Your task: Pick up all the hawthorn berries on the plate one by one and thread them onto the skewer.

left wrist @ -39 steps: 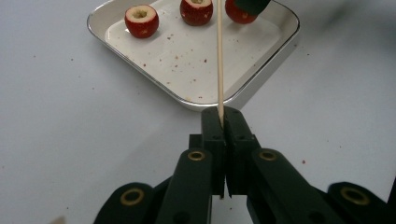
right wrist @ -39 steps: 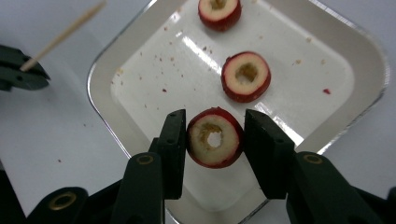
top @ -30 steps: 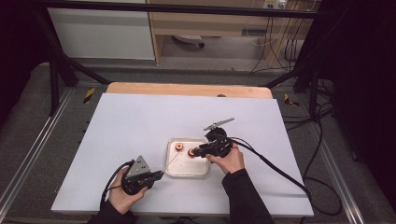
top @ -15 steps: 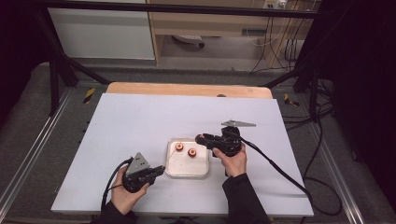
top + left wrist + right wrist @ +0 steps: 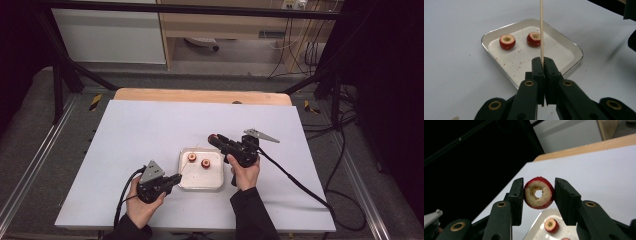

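white desk (image 5: 150, 135) stands in a dark room, a tray (image 5: 200, 181) near its 6 o'clock edge. left tool (image 5: 542, 65) is clenched on a skewer (image 5: 541, 30); right tool (image 5: 538, 192) grasps a cored fruit ring (image 5: 539, 193), lifted at the tray's 1 o'clock.

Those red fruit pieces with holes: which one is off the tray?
The cored fruit piece clamped in the right gripper, lifted above the table. The other two pieces lie in the white tray.
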`<control>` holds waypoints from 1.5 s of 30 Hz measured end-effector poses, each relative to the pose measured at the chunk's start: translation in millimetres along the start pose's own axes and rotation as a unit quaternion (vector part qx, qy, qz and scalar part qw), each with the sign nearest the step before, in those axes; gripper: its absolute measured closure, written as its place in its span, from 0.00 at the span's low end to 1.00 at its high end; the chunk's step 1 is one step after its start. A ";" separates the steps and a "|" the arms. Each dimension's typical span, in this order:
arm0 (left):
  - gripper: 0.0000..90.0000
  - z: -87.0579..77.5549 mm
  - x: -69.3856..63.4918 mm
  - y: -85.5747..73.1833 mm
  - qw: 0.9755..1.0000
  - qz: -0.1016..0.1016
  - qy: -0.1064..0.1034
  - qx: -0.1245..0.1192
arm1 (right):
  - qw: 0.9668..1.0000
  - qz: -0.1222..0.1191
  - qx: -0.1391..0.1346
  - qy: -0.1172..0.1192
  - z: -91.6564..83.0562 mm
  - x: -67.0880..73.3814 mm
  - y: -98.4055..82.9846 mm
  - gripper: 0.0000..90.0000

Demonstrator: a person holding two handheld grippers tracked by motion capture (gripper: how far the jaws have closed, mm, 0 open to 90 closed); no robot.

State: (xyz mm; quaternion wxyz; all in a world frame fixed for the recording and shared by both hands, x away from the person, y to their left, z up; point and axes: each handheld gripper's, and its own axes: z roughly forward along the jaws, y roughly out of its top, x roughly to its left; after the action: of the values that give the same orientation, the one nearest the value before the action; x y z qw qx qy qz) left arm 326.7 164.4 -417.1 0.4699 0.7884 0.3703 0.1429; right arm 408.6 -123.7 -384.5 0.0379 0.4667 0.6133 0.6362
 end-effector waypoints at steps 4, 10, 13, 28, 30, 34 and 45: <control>0.98 7.7 -7.7 6.2 1.000 0.000 0.005 -0.003 | 1.000 0.005 -0.030 0.001 1.6 -0.4 -1.5 0.68; 0.98 16.1 -14.1 10.0 1.000 -0.014 0.003 -0.013 | 0.996 0.018 -0.082 0.000 0.9 -1.4 -4.7 0.68; 0.98 20.6 -16.1 11.3 1.000 -0.015 0.002 -0.014 | 0.995 0.024 -0.095 0.003 1.3 -1.5 -4.9 0.68; 0.98 29.4 -22.2 15.9 1.000 -0.022 -0.007 -0.016 | 0.992 0.029 -0.121 0.006 2.2 0.0 -6.5 0.68; 0.98 30.0 -22.7 17.0 1.000 -0.023 -0.008 -0.016 | 0.993 0.025 -0.119 0.006 2.8 0.0 -7.9 0.68; 0.98 31.3 -24.1 18.3 1.000 -0.022 -0.010 -0.017 | 0.993 0.025 -0.118 0.008 3.4 0.3 -9.4 0.68; 0.98 30.9 -22.5 18.0 1.000 -0.023 -0.008 -0.019 | 0.992 0.026 -0.121 0.010 2.9 0.9 -9.5 0.68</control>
State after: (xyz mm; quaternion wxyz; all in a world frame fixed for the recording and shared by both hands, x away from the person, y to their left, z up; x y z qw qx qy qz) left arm 337.2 123.5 -415.1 0.4909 0.7719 0.3817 0.1326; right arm 405.0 -118.7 -392.3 0.0710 0.4677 0.5202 0.7110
